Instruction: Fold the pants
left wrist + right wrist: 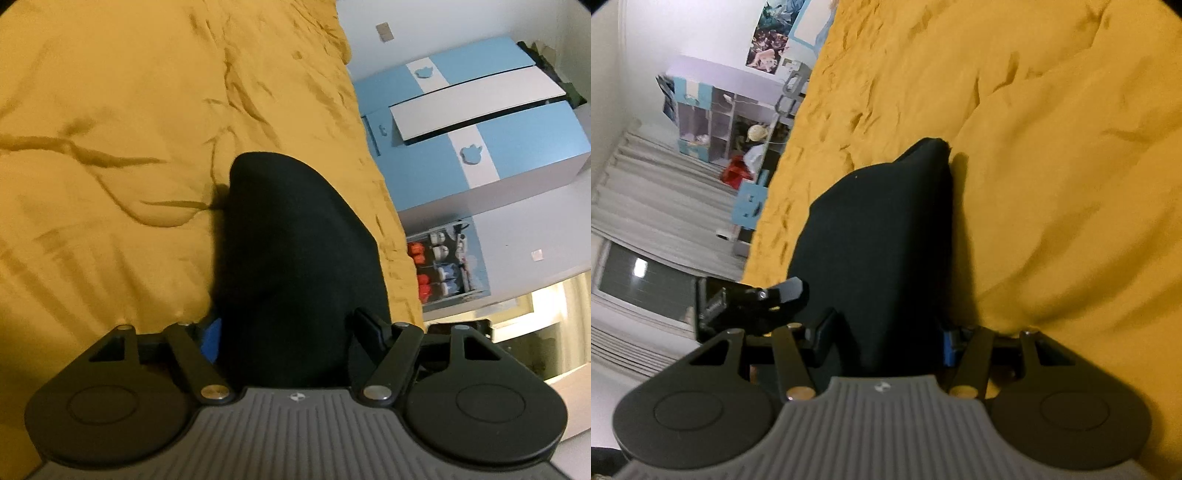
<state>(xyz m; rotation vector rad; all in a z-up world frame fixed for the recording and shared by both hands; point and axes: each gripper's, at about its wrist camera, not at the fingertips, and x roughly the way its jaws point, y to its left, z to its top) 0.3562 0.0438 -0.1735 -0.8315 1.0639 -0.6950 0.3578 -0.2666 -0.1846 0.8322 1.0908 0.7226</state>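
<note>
The black pants (pixel 288 240) lie as a folded bundle on the mustard-yellow bed cover (pixel 110 147), and their near end rises between my fingers. My left gripper (pixel 291 332) has its jaws wide, with the cloth filling the gap and touching both pads. In the right wrist view the same pants (pixel 879 229) run from a folded far corner back into my right gripper (pixel 886 336), which is shut on the near edge. Most of each fingertip is hidden by the cloth.
The bed's edge runs along the right of the left view, beside a blue-and-white wardrobe (pixel 480 122) and a shoe rack (pixel 443 266). In the right view, curtains (pixel 665 206) and shelves (pixel 709 122) stand left of the bed. A black clamp-like part (pixel 753 306) sits just left of my right gripper.
</note>
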